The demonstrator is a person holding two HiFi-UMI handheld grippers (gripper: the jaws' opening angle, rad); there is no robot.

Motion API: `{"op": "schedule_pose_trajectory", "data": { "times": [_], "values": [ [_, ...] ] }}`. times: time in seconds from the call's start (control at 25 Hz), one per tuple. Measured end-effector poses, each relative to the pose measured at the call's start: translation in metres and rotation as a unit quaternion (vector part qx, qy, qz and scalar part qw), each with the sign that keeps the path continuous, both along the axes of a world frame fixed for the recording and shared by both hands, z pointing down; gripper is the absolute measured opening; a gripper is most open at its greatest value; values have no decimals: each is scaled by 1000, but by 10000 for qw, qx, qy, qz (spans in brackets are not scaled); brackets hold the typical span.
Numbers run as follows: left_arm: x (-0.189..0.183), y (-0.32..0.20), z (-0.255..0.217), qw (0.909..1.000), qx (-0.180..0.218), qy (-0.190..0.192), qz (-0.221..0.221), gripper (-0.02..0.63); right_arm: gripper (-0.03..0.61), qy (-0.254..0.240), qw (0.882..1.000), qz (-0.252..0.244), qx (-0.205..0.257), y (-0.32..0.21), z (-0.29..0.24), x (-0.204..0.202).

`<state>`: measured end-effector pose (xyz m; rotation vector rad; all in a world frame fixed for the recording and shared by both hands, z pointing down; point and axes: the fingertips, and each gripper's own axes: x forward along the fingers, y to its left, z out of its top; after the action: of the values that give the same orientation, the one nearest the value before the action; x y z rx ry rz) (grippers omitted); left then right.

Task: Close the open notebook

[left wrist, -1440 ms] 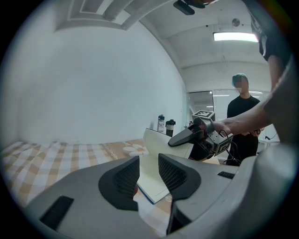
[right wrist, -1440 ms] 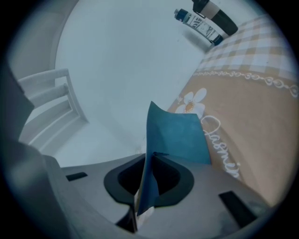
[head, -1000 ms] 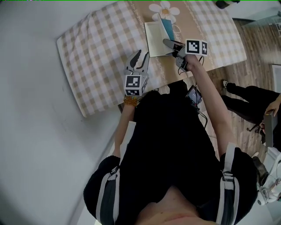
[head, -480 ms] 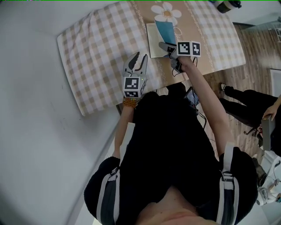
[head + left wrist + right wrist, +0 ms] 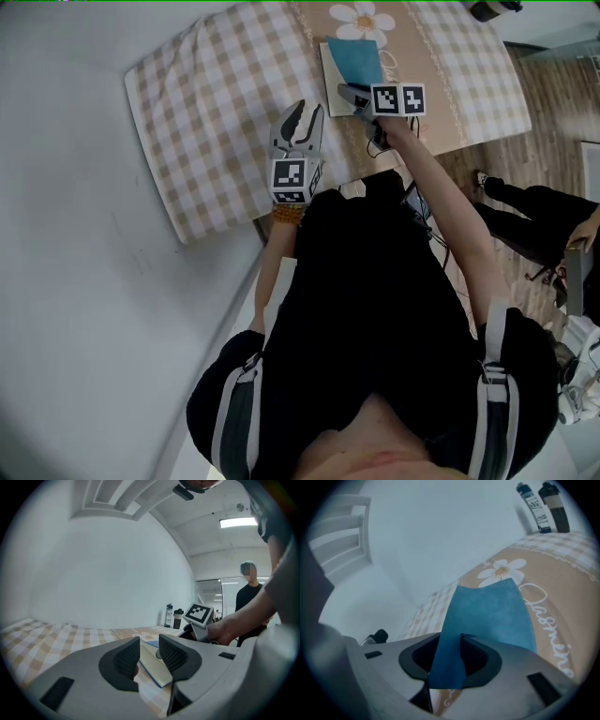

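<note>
The notebook [image 5: 335,82] lies on the checked tablecloth, its blue cover [image 5: 356,58] leaning over the white pages. My right gripper [image 5: 349,94] is at the notebook's near edge. In the right gripper view the blue cover [image 5: 487,616] runs between the jaws of the right gripper [image 5: 454,656]. Those jaws have just been opening, and a dark gap shows beside the cover. My left gripper [image 5: 300,111] hovers over the cloth left of the notebook, open and empty. The left gripper view shows its pads [image 5: 126,660] a little apart, with the notebook [image 5: 154,667] beyond.
Two bottles [image 5: 543,508] stand at the table's far end. A beige runner with a daisy print [image 5: 361,14] lies under the notebook. A second person [image 5: 534,206] sits to the right, beyond the table's edge [image 5: 487,136].
The blue cover has swung from nearly upright down over the pages. The right gripper has moved left and lower with it. The left gripper has hardly moved.
</note>
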<state>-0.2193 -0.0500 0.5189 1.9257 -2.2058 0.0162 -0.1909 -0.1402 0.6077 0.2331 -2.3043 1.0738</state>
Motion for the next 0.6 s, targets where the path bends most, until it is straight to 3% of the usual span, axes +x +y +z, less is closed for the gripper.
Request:
{"op": "schedule_pose_trajectory", "data": {
  "times": [0.16,0.32,0.48,0.6],
  "values": [
    [0,-4,-8,9999,82,-56,50,143,212,73,9987,-367,349,12,-2,-4],
    [-2,-1,-6,9999,52,-76,57,142,219,131,9939,-744,804,17,0,-6],
    [-4,3,2,9998,-99,-114,90,143,219,107,9961,-699,529,16,6,-10],
    [-3,2,-6,9995,-80,-243,162,143,219,-197,9971,-637,365,14,-12,-7]
  ]
}}
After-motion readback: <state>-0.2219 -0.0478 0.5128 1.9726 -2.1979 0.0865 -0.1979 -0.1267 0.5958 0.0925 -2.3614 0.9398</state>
